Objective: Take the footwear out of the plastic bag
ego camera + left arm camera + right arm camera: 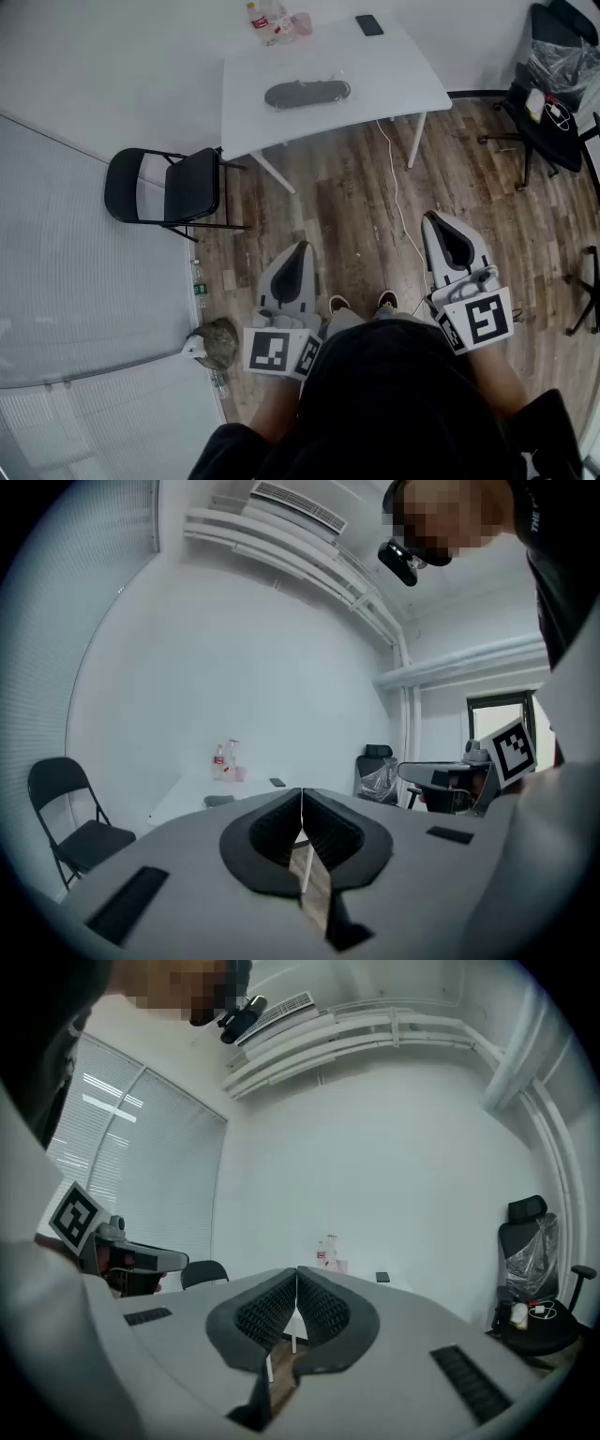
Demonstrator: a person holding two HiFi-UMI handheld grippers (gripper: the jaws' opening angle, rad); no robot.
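Footwear [307,93], a dark flat shape inside what looks like a clear plastic bag [343,86], lies near the middle of the white table [394,75]. Its long axis runs side to side across the head view, square to the way both grippers point. Bottles [267,21] and a phone [369,25] sit farther back on the table, well apart from it.

A stretch of wooden floor [356,216] separates the table's near edge from the person, so the bag is well out of reach of either tool. The left gripper [300,247] lines up almost straight below the footwear in the head view. The right gripper [434,219] stands off to the right of it, so the left seems the more direct one to lead, though both must travel forward first.

Both pairs of jaws are pressed together with nothing between them, as the left gripper view [302,794] and right gripper view [296,1274] show. They would need to spread before taking the bag.
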